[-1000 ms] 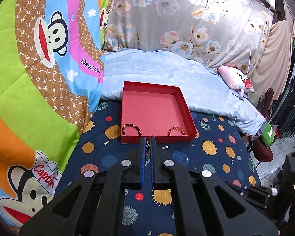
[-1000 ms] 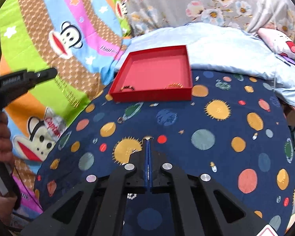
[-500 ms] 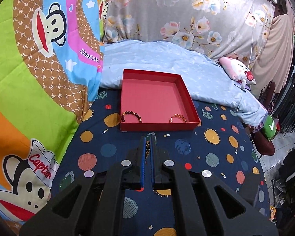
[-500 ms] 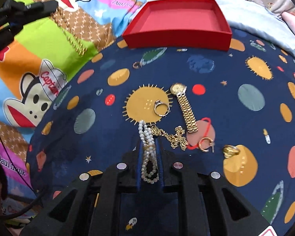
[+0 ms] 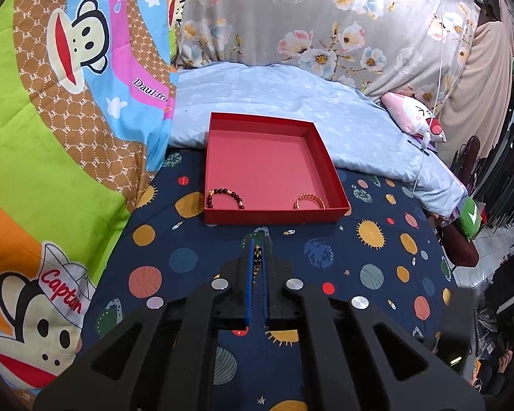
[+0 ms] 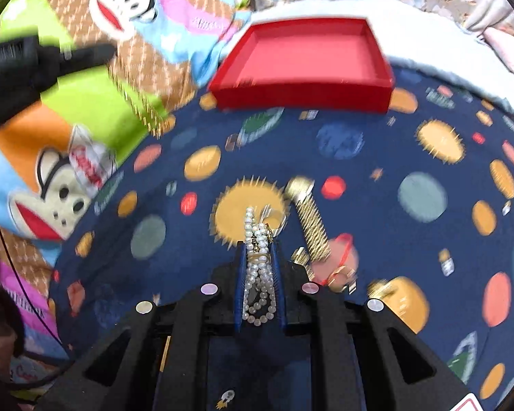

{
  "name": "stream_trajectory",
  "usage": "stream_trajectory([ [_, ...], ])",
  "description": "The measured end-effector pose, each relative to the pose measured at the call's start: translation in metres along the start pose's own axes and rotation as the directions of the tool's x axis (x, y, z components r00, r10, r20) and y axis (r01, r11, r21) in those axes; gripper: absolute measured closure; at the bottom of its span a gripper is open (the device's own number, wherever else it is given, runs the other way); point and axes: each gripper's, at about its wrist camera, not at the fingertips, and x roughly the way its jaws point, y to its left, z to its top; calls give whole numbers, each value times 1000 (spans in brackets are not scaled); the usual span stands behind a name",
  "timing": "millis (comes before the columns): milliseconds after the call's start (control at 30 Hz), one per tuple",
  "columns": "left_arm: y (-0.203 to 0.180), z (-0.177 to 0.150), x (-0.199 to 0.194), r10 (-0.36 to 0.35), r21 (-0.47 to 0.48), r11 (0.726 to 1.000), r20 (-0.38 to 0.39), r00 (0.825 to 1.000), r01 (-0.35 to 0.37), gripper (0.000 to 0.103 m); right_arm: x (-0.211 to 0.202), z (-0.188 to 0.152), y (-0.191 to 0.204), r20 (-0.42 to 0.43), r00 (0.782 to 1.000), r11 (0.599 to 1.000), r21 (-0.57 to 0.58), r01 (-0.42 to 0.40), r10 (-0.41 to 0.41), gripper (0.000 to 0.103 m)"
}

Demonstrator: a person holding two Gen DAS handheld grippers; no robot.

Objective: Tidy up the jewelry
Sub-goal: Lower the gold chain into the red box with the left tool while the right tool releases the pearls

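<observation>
A red tray point(image 5: 325, 157) lies on the navy planet-print cloth, holding a dark bead bracelet point(image 5: 224, 196) and a gold bead bracelet point(image 5: 309, 199) at its near wall. My left gripper point(image 5: 257, 250) is shut on a thin gold chain point(image 5: 257, 262), a little short of the tray. In the right wrist view the tray point(image 6: 301, 96) lies ahead. My right gripper point(image 6: 258, 243) is closed around a white pearl strand point(image 6: 257, 274) lying between its fingers. A gold watch point(image 6: 308, 214) and small gold pieces point(image 6: 339, 274) lie just to its right.
A cartoon monkey blanket point(image 5: 51, 130) rises on the left, a pale blue sheet point(image 5: 291, 96) and floral pillows lie behind the tray. The left gripper's body point(image 6: 24, 65), with a gold chain dangling, shows at the upper left of the right wrist view.
My right gripper has dropped to the jewelry pile and closed in on the pearl strand. My left gripper has drawn back slightly from the tray, still holding the chain.
</observation>
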Motion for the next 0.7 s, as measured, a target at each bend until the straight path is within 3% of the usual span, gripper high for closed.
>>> stream_trajectory([
  [400,-14,61,36,-29,40,999,47,998,27,100,-36,105,-45,187,980,998,33,57,-62,88],
  [700,-20,113,97,-38,41,999,58,998,36,100,1,178,-69,212,972,994,41,97,-104,88],
])
